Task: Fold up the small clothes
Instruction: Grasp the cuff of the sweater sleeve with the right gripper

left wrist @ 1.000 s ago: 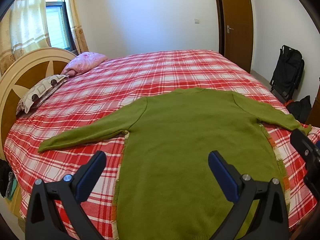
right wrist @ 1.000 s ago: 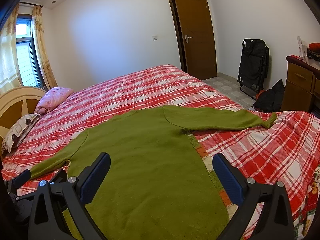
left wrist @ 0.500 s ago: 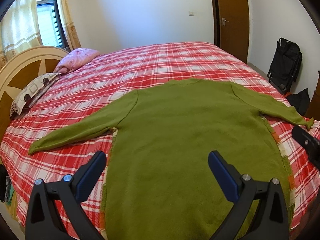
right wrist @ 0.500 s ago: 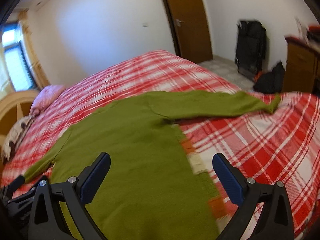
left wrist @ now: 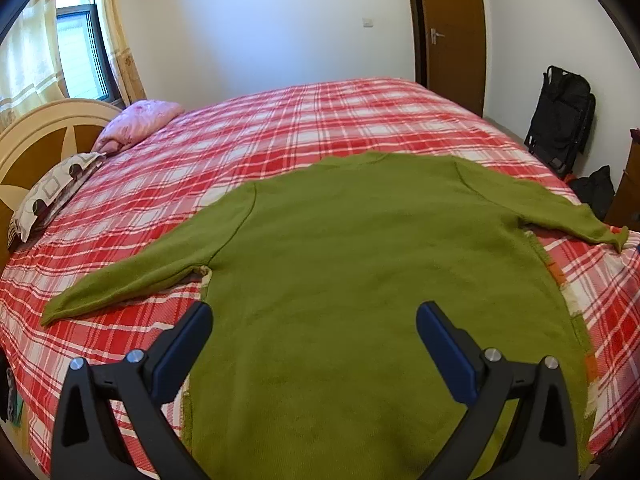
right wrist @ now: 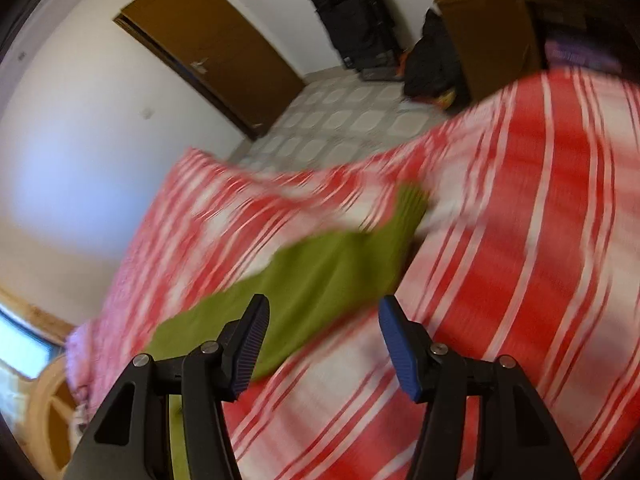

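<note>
A green sweater (left wrist: 360,264) lies spread flat, back up, on the red plaid bed (left wrist: 320,120), both sleeves stretched out sideways. My left gripper (left wrist: 315,312) hovers open over the sweater's lower body, with nothing between its fingers. The right wrist view is blurred by motion and tilted. There my right gripper (right wrist: 323,304) hangs just above the sweater's right sleeve (right wrist: 320,264), near the ribbed cuff (right wrist: 412,200). Its jaws are closing, and the sleeve lies in the gap beneath them. The pads do not press on it.
A pink pillow (left wrist: 140,120) and a patterned pillow (left wrist: 52,196) lie by the headboard (left wrist: 36,136) at the left. Beyond the bed's right side are a brown door (left wrist: 448,32), black bags (left wrist: 560,120), a wooden dresser (right wrist: 488,20) and a tiled floor (right wrist: 340,120).
My right gripper has swung fast to the right along the sleeve toward the cuff, rolled, and narrowed its jaws. My left gripper has eased slightly lower over the sweater, still open.
</note>
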`<state>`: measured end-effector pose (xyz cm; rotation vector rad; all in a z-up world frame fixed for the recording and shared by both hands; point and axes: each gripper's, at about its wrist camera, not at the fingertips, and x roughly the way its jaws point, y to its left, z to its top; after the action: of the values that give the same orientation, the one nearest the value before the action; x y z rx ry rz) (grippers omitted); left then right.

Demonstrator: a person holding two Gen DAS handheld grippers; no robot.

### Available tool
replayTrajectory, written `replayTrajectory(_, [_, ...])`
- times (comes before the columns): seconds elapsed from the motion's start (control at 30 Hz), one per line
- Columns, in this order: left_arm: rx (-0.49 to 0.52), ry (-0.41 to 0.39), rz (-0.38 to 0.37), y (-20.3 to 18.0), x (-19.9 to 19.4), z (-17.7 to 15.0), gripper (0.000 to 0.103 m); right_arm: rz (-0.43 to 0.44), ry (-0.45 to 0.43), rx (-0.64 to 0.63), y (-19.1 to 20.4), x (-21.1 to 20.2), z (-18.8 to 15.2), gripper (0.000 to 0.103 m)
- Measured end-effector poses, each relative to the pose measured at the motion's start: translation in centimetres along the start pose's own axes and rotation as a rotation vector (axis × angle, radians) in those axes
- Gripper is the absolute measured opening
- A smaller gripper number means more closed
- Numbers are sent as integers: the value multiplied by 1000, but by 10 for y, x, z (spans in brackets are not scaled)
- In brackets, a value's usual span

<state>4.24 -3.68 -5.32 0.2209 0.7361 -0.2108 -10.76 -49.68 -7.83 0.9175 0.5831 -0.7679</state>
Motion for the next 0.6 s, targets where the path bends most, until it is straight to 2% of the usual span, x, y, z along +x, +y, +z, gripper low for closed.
replayTrajectory(0.13, [-23, 29, 5, 0, 12, 1, 103, -97, 32, -29, -9, 32, 28, 58])
replayTrajectory(0.27, [-37, 46, 6, -2, 18, 2, 103, -138, 101, -54, -7, 61, 28, 57])
replayTrajectory(0.33, [-25, 53, 17, -5, 21, 2, 103, -198, 105, -63, -7, 71, 25, 44])
replayTrajectory(0.4, [-17, 56, 29, -5, 23, 2, 103, -240, 90, -99, -2, 74, 22, 38])
replayTrajectory(0.43, [-18, 59, 31, -4, 24, 2, 103, -251, 93, -113, -3, 78, 23, 30])
replayTrajectory(0.47, [-19, 63, 33, -4, 25, 2, 103, -270, 91, -133, -2, 80, 23, 27])
replayTrajectory(0.53, [-24, 72, 33, -2, 27, 1, 103, -284, 90, -160, -3, 80, 22, 15])
replayTrajectory(0.6, [-31, 79, 32, 0, 29, 2, 103, -234, 87, -139, -9, 75, 24, 9])
